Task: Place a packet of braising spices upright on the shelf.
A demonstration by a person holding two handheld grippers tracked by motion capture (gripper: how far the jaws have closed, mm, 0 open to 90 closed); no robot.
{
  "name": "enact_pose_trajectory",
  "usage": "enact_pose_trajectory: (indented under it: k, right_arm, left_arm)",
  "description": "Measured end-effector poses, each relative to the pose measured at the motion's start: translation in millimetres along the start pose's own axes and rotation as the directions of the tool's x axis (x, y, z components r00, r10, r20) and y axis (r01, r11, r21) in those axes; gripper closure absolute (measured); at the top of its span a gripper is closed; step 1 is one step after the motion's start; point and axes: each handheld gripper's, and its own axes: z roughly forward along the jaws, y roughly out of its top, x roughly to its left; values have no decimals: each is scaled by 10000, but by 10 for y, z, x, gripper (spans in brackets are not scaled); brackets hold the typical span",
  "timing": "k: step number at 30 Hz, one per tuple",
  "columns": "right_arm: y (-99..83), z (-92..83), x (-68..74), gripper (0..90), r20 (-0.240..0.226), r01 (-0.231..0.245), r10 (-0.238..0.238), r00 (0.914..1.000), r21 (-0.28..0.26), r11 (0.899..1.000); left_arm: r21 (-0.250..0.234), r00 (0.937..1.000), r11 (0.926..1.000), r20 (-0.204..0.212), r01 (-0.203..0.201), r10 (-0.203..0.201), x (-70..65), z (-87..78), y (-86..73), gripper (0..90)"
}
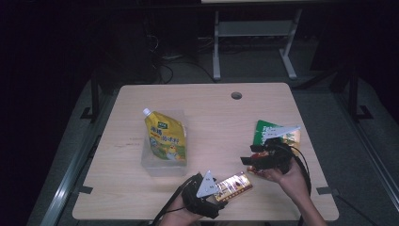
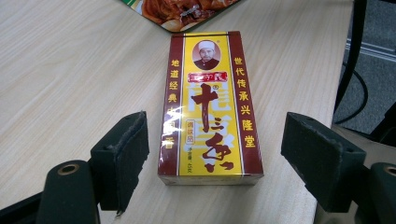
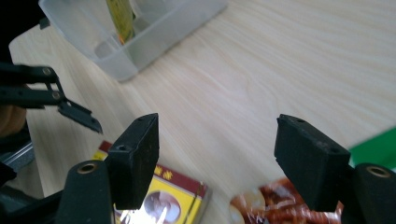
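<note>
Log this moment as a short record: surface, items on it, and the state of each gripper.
surface: light wooden table
container: clear plastic tub holding a yellow spouted pouch
near item: yellow and maroon spice box, lying flat, between the left gripper's jaws but untouched
far item: green food packet beside the right gripper
left gripper: open
right gripper: open, above the table, nothing held
</note>
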Motion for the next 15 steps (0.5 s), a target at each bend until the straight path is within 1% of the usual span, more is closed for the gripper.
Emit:
enact_pose_trajectory:
  k: [1,3,6,8,9,10,12,15]
  right_arm:
    - [-22,-2,-3,299,-3,-95,95,10000,47,9999]
    - [-86,-13,-12,298,92,-131,130,9999,136,9998]
    - [-146,-25,-15,293,162,-198,196,9997,137,9997]
    - [-177,-51,-12,292,185,-261,259,9995,127,9996]
    - [-190,-61,-3,290,229,-324,321,9992,102,9994]
    - [-203,-77,9,289,251,-397,395,9989,97,9992]
    - [-240,-88,14,284,335,-314,313,9989,32,9995]
    - [-295,-85,26,276,367,-400,401,9985,-19,9992]
  left_arm:
    - [-6,10000,10000,-22,-38,38,-1,3,2,227]
    - [52,10000,10000,-7,-41,42,0,15,5,227]
    - [162,10000,9998,29,-65,64,-8,37,10,227]
    - [223,9999,9996,0,-163,163,-20,44,13,227]
    - [225,9999,9997,-10,-138,138,-28,54,13,228]
    - [333,9998,9992,13,-207,207,-26,61,14,228]
    - [349,9999,9993,-10,-147,148,-35,79,13,230]
    - [399,9998,9990,-11,-178,179,-39,103,17,228]
